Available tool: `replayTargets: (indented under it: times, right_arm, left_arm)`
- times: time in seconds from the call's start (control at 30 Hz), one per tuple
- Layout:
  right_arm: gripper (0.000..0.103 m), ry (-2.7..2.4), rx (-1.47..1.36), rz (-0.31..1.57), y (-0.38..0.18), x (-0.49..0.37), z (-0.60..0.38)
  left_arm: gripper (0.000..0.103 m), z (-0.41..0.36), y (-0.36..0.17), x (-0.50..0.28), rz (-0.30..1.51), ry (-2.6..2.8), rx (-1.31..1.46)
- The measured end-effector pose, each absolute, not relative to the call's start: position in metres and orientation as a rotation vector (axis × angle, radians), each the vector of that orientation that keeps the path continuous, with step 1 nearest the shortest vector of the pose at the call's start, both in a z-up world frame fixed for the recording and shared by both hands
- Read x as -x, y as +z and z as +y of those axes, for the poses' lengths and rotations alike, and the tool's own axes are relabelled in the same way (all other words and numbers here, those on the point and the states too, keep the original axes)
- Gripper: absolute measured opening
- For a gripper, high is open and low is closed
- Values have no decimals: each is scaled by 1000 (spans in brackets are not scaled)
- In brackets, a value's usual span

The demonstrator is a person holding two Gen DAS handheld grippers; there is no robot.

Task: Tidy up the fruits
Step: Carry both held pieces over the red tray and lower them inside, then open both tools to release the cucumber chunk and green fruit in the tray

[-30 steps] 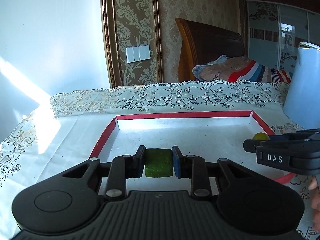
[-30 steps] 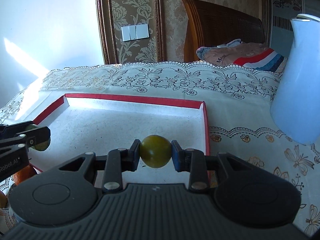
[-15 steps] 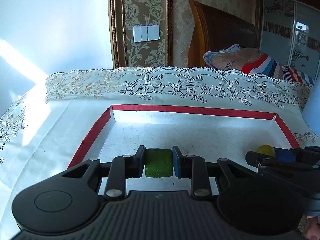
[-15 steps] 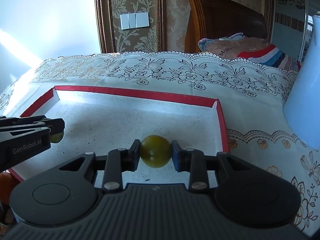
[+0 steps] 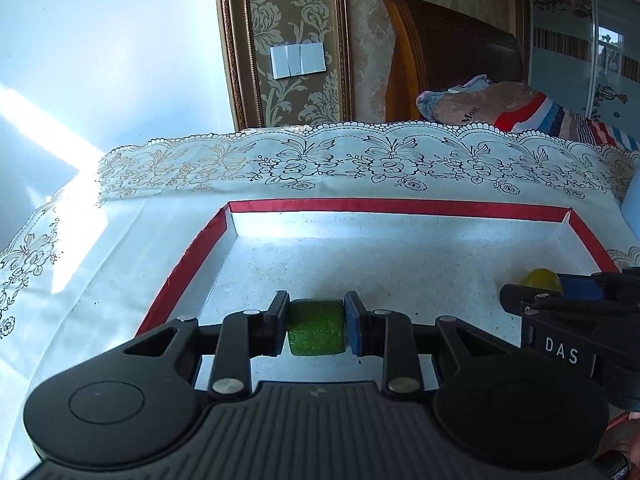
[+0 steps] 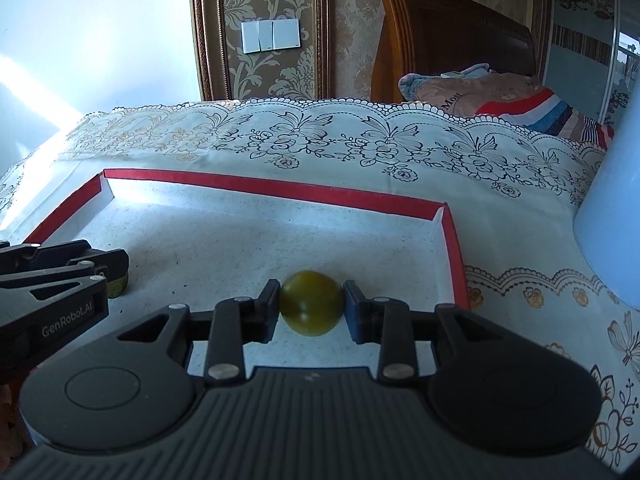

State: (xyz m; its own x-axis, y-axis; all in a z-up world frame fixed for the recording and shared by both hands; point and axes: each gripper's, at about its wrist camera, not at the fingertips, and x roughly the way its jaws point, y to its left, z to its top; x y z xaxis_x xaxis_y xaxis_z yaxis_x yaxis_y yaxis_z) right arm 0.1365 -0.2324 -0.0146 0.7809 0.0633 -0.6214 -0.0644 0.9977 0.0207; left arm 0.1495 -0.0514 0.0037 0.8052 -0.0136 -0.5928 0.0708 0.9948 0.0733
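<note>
My left gripper (image 5: pixel 316 326) is shut on a bumpy green fruit (image 5: pixel 316 334) and holds it over the near left part of a shallow white tray with a red rim (image 5: pixel 392 206). My right gripper (image 6: pixel 310 302) is shut on a round olive-yellow fruit (image 6: pixel 311 304) over the near right part of the same tray (image 6: pixel 264 186). The right gripper and its yellow fruit (image 5: pixel 542 280) show at the right edge of the left wrist view. The left gripper and a bit of its green fruit (image 6: pixel 118 286) show at the left edge of the right wrist view.
The tray lies on a table with a white lace-patterned cloth (image 6: pixel 360 144). A tall pale blue jug (image 6: pixel 612 216) stands to the right of the tray. A wooden headboard (image 5: pixel 448 64) and folded bedding (image 5: pixel 500 100) are behind the table.
Both grippers have moved forward and lower over the tray with their fruits still held. The tray looks larger and nearer in both views.
</note>
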Motion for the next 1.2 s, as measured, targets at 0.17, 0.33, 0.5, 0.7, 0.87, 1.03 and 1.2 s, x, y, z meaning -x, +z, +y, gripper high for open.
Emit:
replayTargets:
  times: [0.17,0.33,0.5,0.7,0.87,1.03,1.2]
  right_arm:
    - [45,56,-1,654,-12,-134,-234]
    - [56,61,-1,650,-11,-132,-234]
    - [65,58,-1,626,-7,-126,-235]
    - [74,64,-26,608,0,-113,-241]
    - [74,80,-53,590,6,-100,-246]
    - [74,94,-51,579,8,-81,-248]
    - [74,115,-54,561,12,-54,-255]
  left_arm:
    - [29,-46,4,-149,641,-57,-70]
    - [69,-45,7,-140,583,-39,-78]
    - [70,-47,16,-126,519,-54,-83]
    - [70,-47,19,-113,506,-68,-90]
    - [70,-41,23,-94,490,-86,-68]
    - [74,-34,23,-70,472,-106,-47]
    - [74,-30,20,-49,467,-126,-42]
